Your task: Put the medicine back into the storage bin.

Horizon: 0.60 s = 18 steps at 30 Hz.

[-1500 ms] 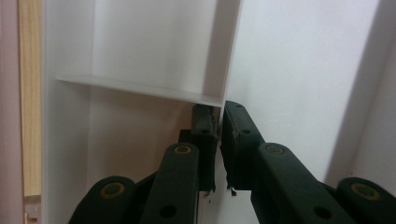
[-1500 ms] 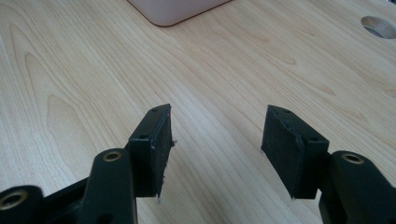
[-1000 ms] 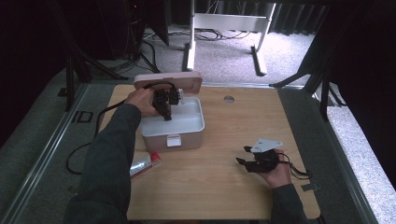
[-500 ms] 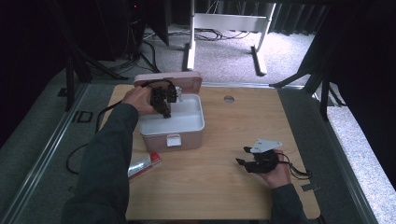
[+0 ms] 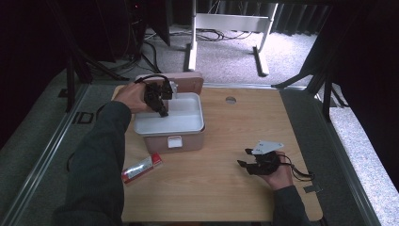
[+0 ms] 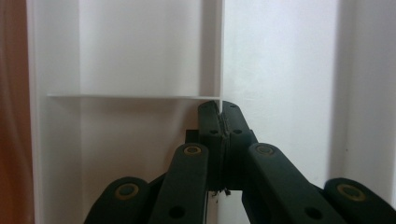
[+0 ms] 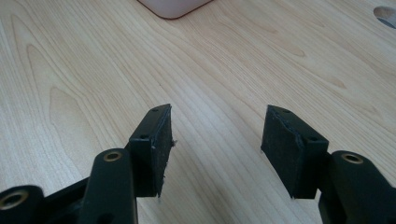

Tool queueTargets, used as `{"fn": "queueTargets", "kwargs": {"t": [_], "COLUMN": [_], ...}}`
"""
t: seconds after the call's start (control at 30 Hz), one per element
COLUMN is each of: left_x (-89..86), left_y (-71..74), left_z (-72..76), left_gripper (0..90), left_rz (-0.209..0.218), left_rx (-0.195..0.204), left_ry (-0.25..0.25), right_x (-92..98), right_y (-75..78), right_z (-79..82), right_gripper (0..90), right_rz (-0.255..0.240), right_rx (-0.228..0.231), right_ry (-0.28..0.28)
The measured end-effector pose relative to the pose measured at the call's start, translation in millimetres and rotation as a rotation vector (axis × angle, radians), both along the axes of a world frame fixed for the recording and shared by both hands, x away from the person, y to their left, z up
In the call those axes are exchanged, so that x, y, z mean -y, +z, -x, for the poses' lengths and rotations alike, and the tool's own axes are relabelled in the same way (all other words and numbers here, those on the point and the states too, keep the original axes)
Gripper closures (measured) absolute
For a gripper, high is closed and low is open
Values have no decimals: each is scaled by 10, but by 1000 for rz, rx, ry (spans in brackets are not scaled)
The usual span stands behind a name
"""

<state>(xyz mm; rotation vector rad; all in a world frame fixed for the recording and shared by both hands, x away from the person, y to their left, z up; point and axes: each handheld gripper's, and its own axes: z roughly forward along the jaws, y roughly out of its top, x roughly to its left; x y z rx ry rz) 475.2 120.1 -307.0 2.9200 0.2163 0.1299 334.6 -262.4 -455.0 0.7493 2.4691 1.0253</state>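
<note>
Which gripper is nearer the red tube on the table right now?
Left. The left gripper is over the white tray just behind the red tube; the right gripper rests far across the table.

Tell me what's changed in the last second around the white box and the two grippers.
The left gripper, jaws shut on a thin white divider inside the white box, has lifted slightly. The right gripper stayed open above the wooden table, holding nothing. The box, the pink lid behind it and the red tube kept their places.
</note>
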Motion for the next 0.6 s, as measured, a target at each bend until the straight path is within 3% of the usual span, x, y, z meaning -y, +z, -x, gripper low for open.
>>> {"fn": "queueTargets", "kwargs": {"t": [0.13, 0.23, 0.3, 0.37, 0.6], "left_x": [-120, -230, -301, -366, -681], "left_y": [29, 54, 56, 50, 124], "left_z": [76, 129, 167, 209, 344], "left_gripper": [894, 895, 895, 895, 895], "left_rz": [22, 60, 59, 45, 89], "left_rx": [-7, -28, -36, -25, -12], "left_ry": [16, 24, 33, 43, 111], "right_x": [0, -2, -4, -3, 5], "right_y": [0, -4, -6, -6, 1], "right_z": [0, -2, -3, -4, -3], "right_gripper": [422, 422, 422, 422, 422], "right_rz": [0, 1, 2, 3, 1], "right_rx": [0, -1, -1, 0, 1], "right_ry": [-1, 0, 0, 1, 0]}}
